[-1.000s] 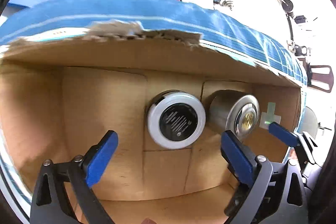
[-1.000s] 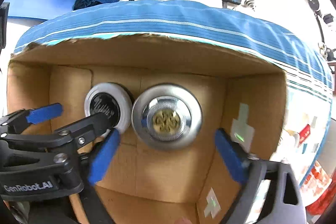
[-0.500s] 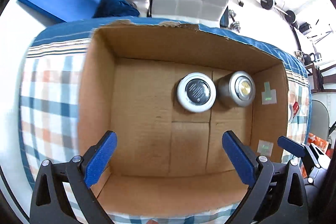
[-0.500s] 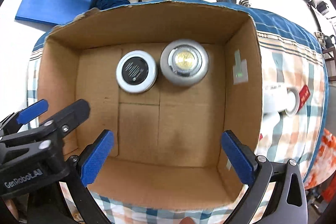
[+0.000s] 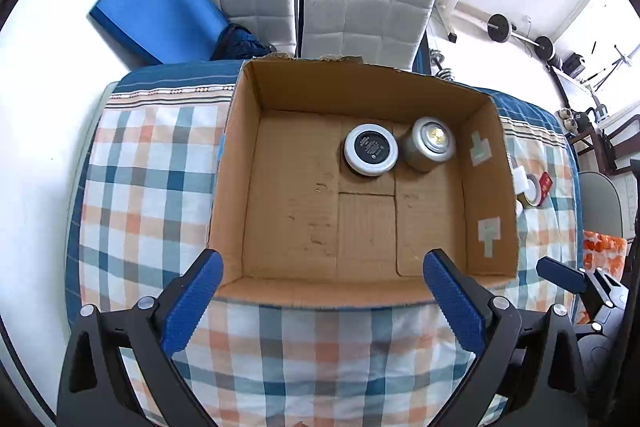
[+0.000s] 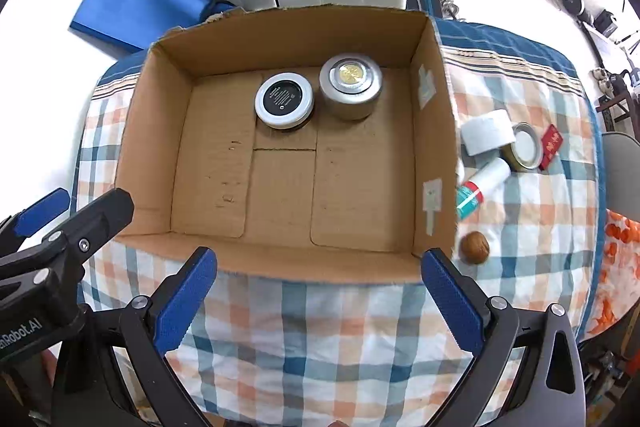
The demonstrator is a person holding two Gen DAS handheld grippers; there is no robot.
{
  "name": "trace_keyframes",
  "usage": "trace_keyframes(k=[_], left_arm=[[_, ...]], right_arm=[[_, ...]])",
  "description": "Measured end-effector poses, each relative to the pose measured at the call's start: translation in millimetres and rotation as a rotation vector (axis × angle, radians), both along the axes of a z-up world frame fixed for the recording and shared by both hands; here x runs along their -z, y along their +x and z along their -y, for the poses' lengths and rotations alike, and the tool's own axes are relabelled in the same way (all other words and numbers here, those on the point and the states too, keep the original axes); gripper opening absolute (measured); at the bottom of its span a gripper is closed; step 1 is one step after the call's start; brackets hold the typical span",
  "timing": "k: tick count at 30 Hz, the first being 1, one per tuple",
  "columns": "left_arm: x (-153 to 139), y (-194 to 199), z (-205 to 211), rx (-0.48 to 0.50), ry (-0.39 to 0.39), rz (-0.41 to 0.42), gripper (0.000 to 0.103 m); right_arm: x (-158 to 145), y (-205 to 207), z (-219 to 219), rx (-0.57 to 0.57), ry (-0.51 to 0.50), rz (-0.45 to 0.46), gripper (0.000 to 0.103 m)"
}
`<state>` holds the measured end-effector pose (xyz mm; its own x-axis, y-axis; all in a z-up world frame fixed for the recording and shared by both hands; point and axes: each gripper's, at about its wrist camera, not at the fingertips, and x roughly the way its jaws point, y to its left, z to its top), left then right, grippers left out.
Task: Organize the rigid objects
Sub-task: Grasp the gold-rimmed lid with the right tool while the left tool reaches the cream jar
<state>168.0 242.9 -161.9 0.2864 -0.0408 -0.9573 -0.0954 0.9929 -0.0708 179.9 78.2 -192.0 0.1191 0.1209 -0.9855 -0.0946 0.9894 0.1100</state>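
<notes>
A big brown box [image 6: 280, 167] is sitting open on a counter with a checked cloth [image 6: 320, 327] over it. Two round things are standing side by side near the far wall of the box, so close they are almost touching. One is a jar [image 6: 284, 99] with a white rim and a black top. The other is a silver tin [image 6: 351, 85] with a gold spot on its lid, sitting to the right of the jar.

The left tongs [image 5: 318, 301] are hanging wide open above the near edge of the box, holding nothing. The right tongs [image 6: 318, 297] are wide open too, with nothing between their blue pads [image 6: 184, 301].

More things are lying on the cloth to the right of the box. A white roll [image 6: 487, 137] is lying just beside a tape ring [image 6: 526, 147], and a small red box [image 6: 551, 146] is next to that. A tube [image 6: 482, 189] with a white cap is lying near the box wall. A brown nut [image 6: 475, 247] is sitting a little closer to the tongs.
</notes>
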Motion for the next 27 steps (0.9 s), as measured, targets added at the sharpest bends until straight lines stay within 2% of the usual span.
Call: trace_keyframes(k=[9,15,18,22,25,27], left_arm=[[-25,-25,26,-0.01,0.001,0.038,0.103],[-31,-10,74,0.034,0.023,0.087,0.103],[-20,9,108,0.077,0.058,0.08,0.103],[8,39,162,0.163,0.098,0.042,0.103],[28,63,207,0.237,0.144,0.025,0.103],[37,79,229,0.269,0.218,0.041,0.103]], right_arm=[[-28,-26,25,-0.007,0.054,0.026,0.103],[-28,-19,90,0.101,0.079,0.004,0.103],[-16,-10,145,0.22,0.092,-0.026,0.103],[17,8,225,0.386,0.124,-0.073,0.103],[49,30,270,0.433,0.147,-0.113,0.103],[63,46,287,0.436,0.12,-0.115,0.103]])
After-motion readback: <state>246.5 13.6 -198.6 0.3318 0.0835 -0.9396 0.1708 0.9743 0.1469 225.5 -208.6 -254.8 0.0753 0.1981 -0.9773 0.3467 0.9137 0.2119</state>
